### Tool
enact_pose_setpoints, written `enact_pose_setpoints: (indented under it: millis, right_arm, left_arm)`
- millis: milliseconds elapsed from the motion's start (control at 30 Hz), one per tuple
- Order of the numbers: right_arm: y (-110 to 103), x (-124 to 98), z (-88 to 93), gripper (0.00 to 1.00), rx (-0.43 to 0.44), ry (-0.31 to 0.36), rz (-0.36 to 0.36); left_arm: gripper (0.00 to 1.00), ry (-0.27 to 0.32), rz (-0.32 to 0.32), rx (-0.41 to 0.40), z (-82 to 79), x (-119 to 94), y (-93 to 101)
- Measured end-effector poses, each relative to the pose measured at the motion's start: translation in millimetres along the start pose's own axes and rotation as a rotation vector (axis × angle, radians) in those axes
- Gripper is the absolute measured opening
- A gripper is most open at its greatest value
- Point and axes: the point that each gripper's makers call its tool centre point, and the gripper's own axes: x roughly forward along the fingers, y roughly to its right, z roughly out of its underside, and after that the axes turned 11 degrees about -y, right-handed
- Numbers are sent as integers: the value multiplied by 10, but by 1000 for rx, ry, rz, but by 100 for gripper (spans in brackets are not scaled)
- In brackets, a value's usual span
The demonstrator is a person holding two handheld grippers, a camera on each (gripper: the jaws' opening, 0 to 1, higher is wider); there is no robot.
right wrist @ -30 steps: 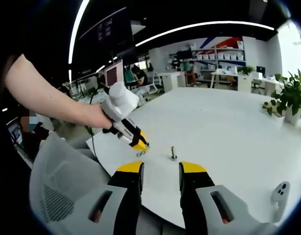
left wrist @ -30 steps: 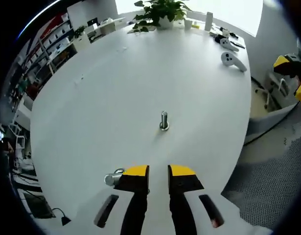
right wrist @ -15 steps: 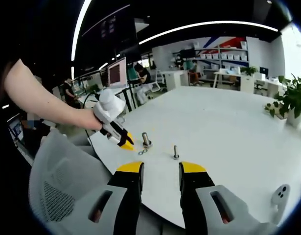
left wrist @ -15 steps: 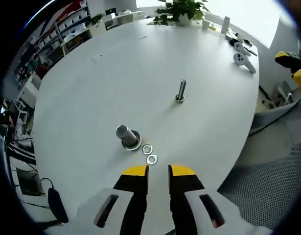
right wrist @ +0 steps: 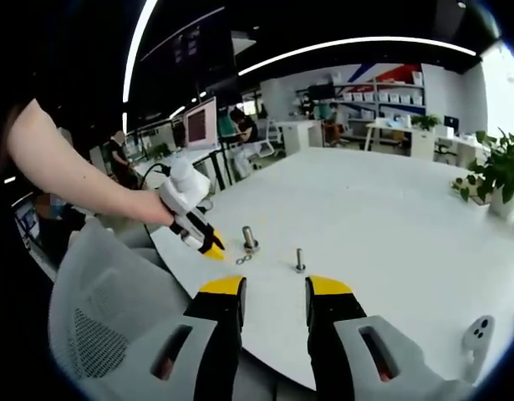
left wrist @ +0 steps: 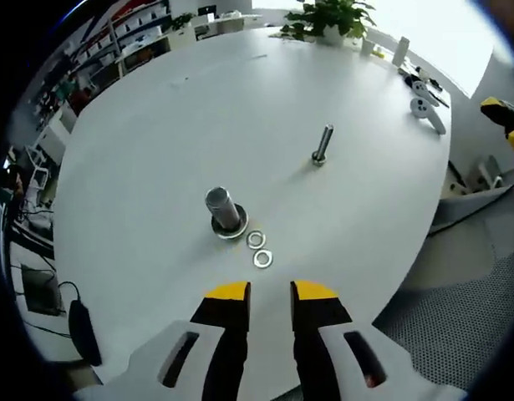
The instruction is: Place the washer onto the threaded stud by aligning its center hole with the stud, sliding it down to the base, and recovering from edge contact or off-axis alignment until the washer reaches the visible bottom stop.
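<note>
Left gripper view, my yellow-tipped left gripper [left wrist: 270, 292] spread and holding nothing, two shiny flat metal washers [left wrist: 259, 249] on smooth white round table [left wrist: 156, 125] beside a fat steel stud [left wrist: 224, 210], slim threaded stud [left wrist: 322, 144] upright farther out, right gripper [right wrist: 276, 288] spread too

white round table [left wrist: 156, 125], two washers [left wrist: 259, 249], thick stud [left wrist: 225, 211], thin bolt [left wrist: 322, 144], potted plant [left wrist: 332, 17]

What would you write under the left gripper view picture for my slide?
Open left gripper hovers over a white table near two loose washers, a thick stud and a thin bolt.
</note>
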Motion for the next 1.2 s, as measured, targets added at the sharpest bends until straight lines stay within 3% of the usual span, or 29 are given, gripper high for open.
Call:
enact_pose_setpoints:
  millis: [800, 1200]
  right_arm:
    - [67, -24, -4, 30, 27, 12, 20]
    - [76, -25, -5, 30, 28, 12, 26]
  left_arm:
    - [18, -97, 23, -14, -92, 348, -4]
    - [14, -124, 13, 68, -108, 390, -29]
